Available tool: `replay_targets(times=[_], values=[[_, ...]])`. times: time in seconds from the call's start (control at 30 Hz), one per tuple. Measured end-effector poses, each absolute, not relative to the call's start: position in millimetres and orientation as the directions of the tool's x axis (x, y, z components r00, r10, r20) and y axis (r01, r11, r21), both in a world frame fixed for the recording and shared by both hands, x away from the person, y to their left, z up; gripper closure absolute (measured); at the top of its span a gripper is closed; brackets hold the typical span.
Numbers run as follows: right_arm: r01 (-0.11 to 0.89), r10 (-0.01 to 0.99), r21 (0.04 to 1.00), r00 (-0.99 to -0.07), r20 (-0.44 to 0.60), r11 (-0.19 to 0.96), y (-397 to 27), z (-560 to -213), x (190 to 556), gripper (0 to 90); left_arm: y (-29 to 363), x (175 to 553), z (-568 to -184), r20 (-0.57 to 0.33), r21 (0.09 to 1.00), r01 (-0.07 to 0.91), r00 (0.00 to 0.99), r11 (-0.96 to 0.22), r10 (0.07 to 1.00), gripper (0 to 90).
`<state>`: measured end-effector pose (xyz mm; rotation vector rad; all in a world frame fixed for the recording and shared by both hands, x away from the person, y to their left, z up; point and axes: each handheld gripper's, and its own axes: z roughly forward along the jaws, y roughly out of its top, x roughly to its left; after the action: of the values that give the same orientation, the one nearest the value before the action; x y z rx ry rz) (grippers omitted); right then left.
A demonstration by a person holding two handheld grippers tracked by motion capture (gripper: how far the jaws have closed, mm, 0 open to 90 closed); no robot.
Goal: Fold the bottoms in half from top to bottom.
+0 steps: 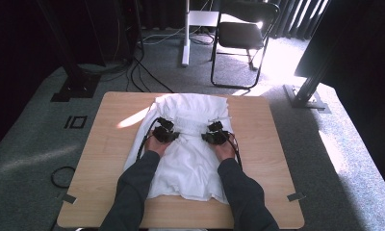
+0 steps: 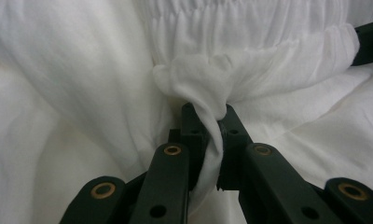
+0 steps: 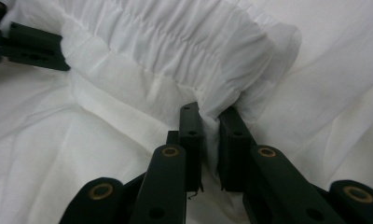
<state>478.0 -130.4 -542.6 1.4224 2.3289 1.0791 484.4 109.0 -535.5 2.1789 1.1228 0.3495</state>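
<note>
while the white garment (image 1: 188, 144) lies spread over the middle of the wooden surface (image 1: 109, 159), both grippers sit on its far half, side by side and a little apart. the left gripper (image 1: 165, 131) has its jaws nearly closed on a bunched fold of the cloth; in the left gripper view (image 2: 208, 126) the pinched fabric puffs out above the jaw tips and runs down between them, just below the gathered elastic band (image 2: 250, 28). the right gripper (image 1: 215, 134) is likewise clamped almost shut on the garment; in the right gripper view (image 3: 211, 126) its jaws grip the cloth at the lower edge of the same ruched band (image 3: 175, 32), with a thin layer of fabric between the pads. each gripper view shows the other gripper's black tip at the edge, resting on the cloth near the band. the person's forearms in dark sleeves (image 1: 133, 187) come in from the near edge, over the garment's near half. beyond the surface a black folding chair (image 1: 243, 33) stands on the grey carpet.
</note>
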Motion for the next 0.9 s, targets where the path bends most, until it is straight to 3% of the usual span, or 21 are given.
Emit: replay_targets(times=[0.13,0.33,0.4,0.5,0.53,0.57,0.7,0.9], values=[[0.676,0.832,0.697,-0.513,0.212,0.24,-138.7,-531.5,476.4,82.3,115.0,478.0,-519.2,-0.076,0.698,0.607,0.59,-0.38,0.803,86.4],[0.554,0.807,0.807,-0.562,0.181,0.204,-151.1,-486.9,455.2,82.3,125.1,445.7,-451.0,-0.054,0.831,0.452,0.645,-0.324,0.762,87.0],[0.433,0.792,0.881,-0.598,0.125,0.188,-160.1,-438.7,430.6,82.3,128.7,422.3,-417.1,-0.031,0.88,0.366,0.681,-0.303,0.732,87.0],[0.397,0.788,0.898,-0.607,0.103,0.188,-162.3,-426.4,422.8,82.3,132.1,406.3,-400.7,-0.029,0.903,0.324,0.703,-0.283,0.711,87.0],[0.324,0.772,0.928,-0.632,0.068,0.184,-167.4,-399.0,399.7,82.2,135.9,387.7,-390.6,-0.022,0.918,0.288,0.724,-0.273,0.69,86.9],[0.303,0.766,0.933,-0.641,0.05,0.193,-167.6,-393.3,390.5,82.2,138.0,380.7,-389.4,-0.015,0.919,0.279,0.731,-0.278,0.682,86.8],[0.296,0.745,0.93,-0.666,0.039,0.216,-166.9,-395.6,374.0,82.2,142.5,367.2,-397.4,-0.022,0.909,0.294,0.741,-0.294,0.672,86.5],[0.399,0.727,0.884,-0.679,0.105,0.245,-163.6,-450.5,351.9,82.0,144.5,350.5,-457.6,-0.088,0.847,0.407,0.743,-0.343,0.664,86.0]])
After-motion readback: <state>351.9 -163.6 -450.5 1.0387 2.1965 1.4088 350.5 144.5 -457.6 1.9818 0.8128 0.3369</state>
